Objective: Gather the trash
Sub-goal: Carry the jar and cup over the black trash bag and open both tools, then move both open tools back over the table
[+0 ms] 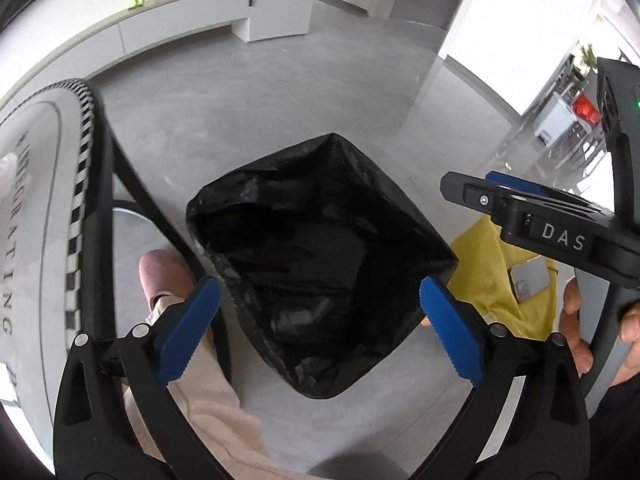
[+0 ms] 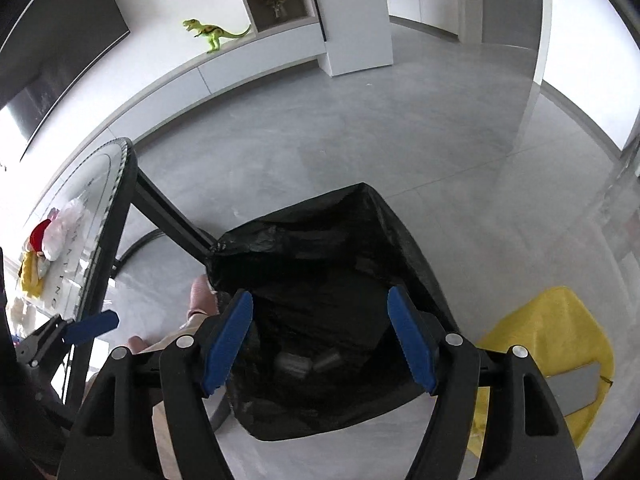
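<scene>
A bin lined with a black trash bag [image 1: 320, 208] stands on the grey floor with its mouth open. My left gripper [image 1: 320, 328] hangs over its near rim, open wide with nothing between the blue pads. The right gripper [image 2: 320, 340] is also open and empty above the same bag [image 2: 340, 248]. Dim crumpled pieces of trash [image 2: 304, 362] lie at the bottom of the bag, also seen as trash [image 1: 300, 316] in the left wrist view. The right gripper [image 1: 480, 184] shows at the right edge of that view. The left gripper [image 2: 80, 326] shows at the left edge of the right wrist view.
A yellow cloth [image 2: 552, 340] with a grey card on it lies on the floor right of the bin. The round table [image 1: 40, 200] stands to the left, with small red, pink and yellow things [image 2: 44, 240] on it. A person's pink slipper [image 1: 160, 276] is beside the bin.
</scene>
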The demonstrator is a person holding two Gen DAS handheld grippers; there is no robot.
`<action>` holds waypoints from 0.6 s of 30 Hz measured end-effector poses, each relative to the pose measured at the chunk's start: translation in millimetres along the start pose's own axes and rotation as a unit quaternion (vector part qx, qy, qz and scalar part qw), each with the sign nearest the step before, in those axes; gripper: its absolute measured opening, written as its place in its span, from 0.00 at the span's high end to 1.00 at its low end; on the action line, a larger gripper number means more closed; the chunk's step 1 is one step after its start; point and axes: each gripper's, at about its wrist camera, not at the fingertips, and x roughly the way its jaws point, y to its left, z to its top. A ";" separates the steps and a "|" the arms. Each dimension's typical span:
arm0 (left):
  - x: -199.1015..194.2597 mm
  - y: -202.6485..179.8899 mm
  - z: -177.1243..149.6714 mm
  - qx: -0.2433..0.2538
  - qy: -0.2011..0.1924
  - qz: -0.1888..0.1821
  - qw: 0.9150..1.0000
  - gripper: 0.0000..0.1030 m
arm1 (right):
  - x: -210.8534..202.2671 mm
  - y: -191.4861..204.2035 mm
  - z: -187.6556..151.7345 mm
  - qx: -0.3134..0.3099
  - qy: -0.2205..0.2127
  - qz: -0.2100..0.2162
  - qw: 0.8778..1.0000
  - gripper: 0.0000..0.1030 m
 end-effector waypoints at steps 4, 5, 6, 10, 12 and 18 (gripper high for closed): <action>-23.3 15.6 -4.6 -0.009 -0.022 0.022 0.999 0.06 | -3.0 22.8 2.4 -0.009 -0.007 0.022 1.000 0.31; -28.9 21.4 -6.2 -0.015 -0.028 0.027 0.999 0.06 | -3.3 32.1 3.8 -0.015 -0.007 0.029 0.999 0.31; -35.8 30.7 -8.4 -0.027 -0.037 0.029 0.999 0.06 | -3.7 41.2 5.0 -0.023 -0.008 0.033 0.999 0.31; -57.4 66.1 -15.3 -0.066 -0.054 0.045 0.995 0.06 | -6.6 75.1 11.2 -0.055 -0.014 0.042 0.997 0.31; -64.7 81.7 -19.2 -0.080 -0.062 0.053 0.993 0.06 | -5.9 96.1 14.4 -0.072 -0.014 0.054 0.996 0.31; -96.2 137.5 -38.7 -0.134 -0.089 0.092 0.983 0.06 | 2.1 155.4 18.5 -0.116 -0.009 0.091 0.989 0.31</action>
